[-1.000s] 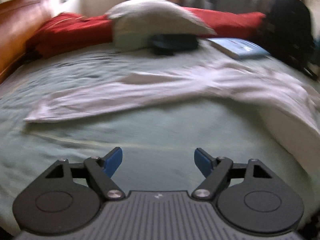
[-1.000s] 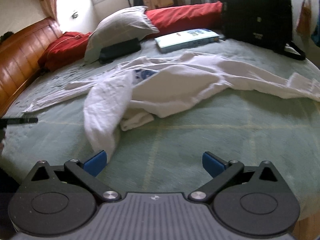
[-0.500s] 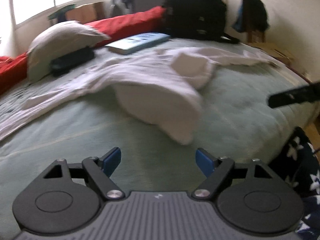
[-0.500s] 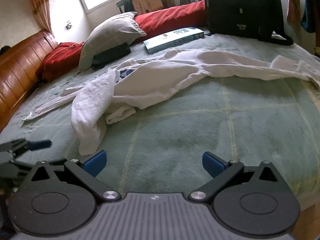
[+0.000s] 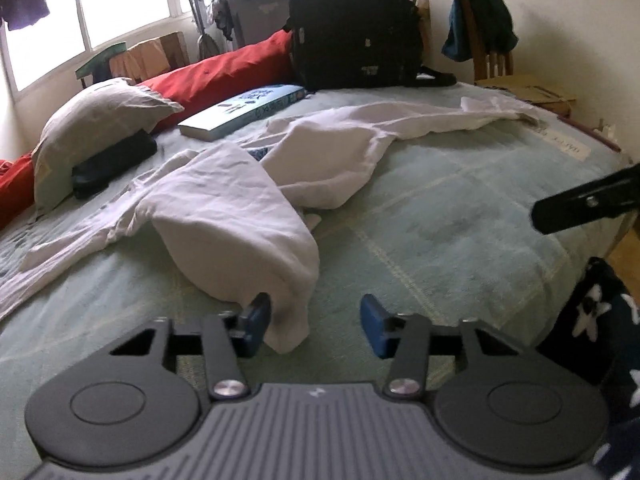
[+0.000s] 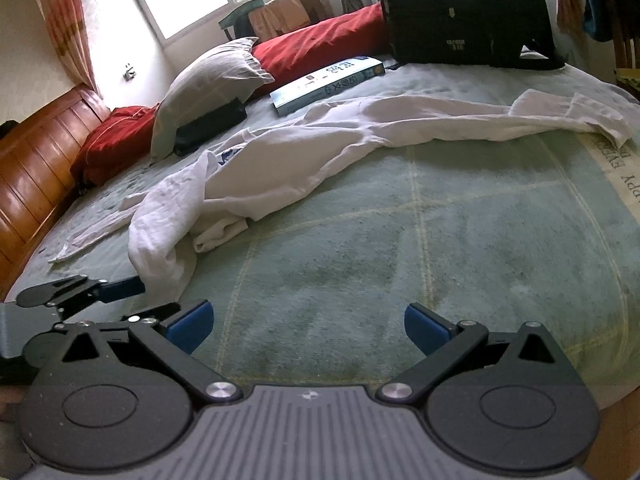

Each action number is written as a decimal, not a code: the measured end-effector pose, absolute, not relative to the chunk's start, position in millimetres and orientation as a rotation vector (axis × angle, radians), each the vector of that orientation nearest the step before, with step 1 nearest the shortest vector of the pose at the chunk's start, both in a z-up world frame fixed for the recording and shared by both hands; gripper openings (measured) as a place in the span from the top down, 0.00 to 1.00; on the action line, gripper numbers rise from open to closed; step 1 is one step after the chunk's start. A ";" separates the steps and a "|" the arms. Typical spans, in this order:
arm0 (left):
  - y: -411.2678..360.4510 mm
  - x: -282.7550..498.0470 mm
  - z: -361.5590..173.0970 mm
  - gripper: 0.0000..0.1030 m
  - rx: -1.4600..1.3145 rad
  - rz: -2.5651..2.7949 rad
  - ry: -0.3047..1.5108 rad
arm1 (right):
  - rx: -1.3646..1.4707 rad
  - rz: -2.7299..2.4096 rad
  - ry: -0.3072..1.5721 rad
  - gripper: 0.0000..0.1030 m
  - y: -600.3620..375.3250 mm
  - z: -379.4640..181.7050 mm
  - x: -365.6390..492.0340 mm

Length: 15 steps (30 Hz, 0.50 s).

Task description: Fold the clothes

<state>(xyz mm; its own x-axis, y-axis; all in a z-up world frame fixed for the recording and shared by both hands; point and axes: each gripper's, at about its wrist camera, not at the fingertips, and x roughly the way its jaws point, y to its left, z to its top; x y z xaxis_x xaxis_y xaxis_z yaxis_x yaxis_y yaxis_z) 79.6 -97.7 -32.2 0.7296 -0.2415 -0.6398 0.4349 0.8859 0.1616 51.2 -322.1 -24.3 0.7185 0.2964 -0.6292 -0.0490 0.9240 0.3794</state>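
**Folding has not started: the left gripper is only taking its first hold**

The white garment (image 5: 256, 200) lies crumpled and spread across the green bed cover (image 5: 460, 216), with one long sleeve reaching to the far right side and another part trailing to the left. No fold is made yet; the cloth is bunched in the middle and twisted, so I judge that the task is at its very beginning.

The left gripper (image 5: 316, 322) is at the near corner of the garment. Its jaws are closing, and the hanging end of the cloth is between them, touching the left blue pad, but the right pad is not yet on it, so the hold is not complete.

The right gripper (image 6: 308, 326) hovers over the bare cover, near the garment but apart from it, with its jaws wide apart and nothing between them.

What is left is almost everything: to take the cloth, to spread it flat, then to fold sleeves and body. A book (image 6: 326, 80), a pillow (image 6: 208, 84) and a black backpack (image 6: 460, 8) lie behind the garment.
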 end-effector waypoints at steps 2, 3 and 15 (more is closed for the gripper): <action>-99.9 83.6 -37.7 0.56 0.316 -0.364 0.657 | 0.353 0.198 0.748 0.00 -322.1 -25.0 50.9; -99.6 85.7 -39.9 0.57 0.314 -0.356 0.660 | 0.351 0.200 0.748 0.00 -321.6 -25.2 50.8; -64.5 96.4 -29.6 0.96 0.189 -0.320 0.643 | 0.313 0.204 0.772 0.00 -307.4 -25.9 52.7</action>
<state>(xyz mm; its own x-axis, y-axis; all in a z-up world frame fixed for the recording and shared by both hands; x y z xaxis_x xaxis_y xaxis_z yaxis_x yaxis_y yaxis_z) 96.4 -64.5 -29.6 0.7537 -0.2336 -0.6143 0.3496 0.9340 0.0737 52.7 -307.4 -25.9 0.7003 0.2935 -0.6507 -0.0666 0.9344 0.3499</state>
